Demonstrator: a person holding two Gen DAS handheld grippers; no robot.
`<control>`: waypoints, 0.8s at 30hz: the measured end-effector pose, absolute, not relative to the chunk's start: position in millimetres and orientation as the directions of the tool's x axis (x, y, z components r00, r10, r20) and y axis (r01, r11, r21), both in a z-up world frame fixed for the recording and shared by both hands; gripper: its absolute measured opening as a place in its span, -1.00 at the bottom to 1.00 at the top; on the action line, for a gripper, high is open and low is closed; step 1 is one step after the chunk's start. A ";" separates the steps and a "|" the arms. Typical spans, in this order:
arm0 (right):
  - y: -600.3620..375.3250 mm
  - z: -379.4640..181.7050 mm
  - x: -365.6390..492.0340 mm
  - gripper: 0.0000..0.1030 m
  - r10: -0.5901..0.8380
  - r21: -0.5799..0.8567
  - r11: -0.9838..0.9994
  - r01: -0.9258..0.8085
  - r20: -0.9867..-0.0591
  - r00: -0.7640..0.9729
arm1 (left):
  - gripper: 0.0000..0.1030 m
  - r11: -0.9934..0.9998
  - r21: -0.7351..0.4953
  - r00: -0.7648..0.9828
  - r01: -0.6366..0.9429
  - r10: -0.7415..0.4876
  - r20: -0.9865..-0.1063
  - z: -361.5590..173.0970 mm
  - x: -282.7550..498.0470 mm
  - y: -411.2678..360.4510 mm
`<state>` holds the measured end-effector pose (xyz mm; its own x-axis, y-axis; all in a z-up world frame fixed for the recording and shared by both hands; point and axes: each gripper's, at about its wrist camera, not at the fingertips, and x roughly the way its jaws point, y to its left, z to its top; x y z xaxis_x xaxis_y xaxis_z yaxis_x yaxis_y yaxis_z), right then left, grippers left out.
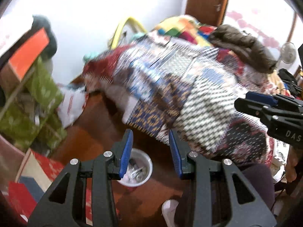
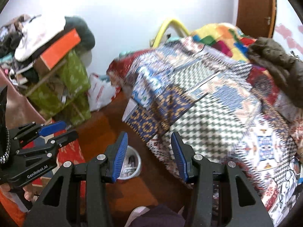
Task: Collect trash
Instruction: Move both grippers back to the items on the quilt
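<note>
Hovering above the floor, the left gripper (image 1: 150, 152) and right gripper (image 2: 149, 156) hold their jaws open and empty. A white trash bin (image 1: 146, 167) stands beside the bed's patterned blanket (image 1: 189, 94).

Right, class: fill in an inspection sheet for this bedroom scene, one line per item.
Surface: reddish-brown floor, partly covered by a red mat.
Job's things: white bin on the floor, with scraps inside.
Clutter: patterned blanket on the bed; green fabric rack; white plastic bag.
Grippers: left claw open, empty; right claw open, empty.
Cables: nothing seen.
Surroundings: white wall, wooden door.
</note>
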<state>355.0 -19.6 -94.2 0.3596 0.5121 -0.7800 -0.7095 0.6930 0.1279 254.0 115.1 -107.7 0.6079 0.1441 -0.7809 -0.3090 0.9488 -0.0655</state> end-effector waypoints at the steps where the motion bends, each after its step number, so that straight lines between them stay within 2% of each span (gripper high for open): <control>1: -31.9 -84.9 355.1 -0.15 0.518 0.121 0.698 -0.706 -0.766 0.381 | -0.27 0.954 -0.060 0.621 -0.293 0.143 -0.770 -99.3 257.2 105.9; 9: -99.1 -43.3 358.4 -0.15 0.471 0.018 0.770 -0.638 -0.691 0.549 | -0.24 0.981 -0.036 0.701 -0.192 0.111 -0.705 -55.7 285.6 37.9; 15: -146.6 -27.2 374.6 -0.14 0.433 0.018 0.831 -0.557 -0.649 0.626 | -0.24 0.991 -0.031 0.725 -0.131 0.074 -0.685 -38.2 318.8 -4.5; 24: -205.1 -35.6 421.9 -0.14 0.332 0.024 0.908 -0.418 -0.651 0.683 | -0.24 1.000 -0.020 0.734 -0.017 -0.001 -0.679 -29.8 384.7 -60.1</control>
<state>421.9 -205.1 -35.6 0.6826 0.3322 -0.6509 -0.4185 0.9079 0.0245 384.7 -60.1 -29.8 0.7342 -0.0014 -0.6790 -0.0170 0.9996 -0.0204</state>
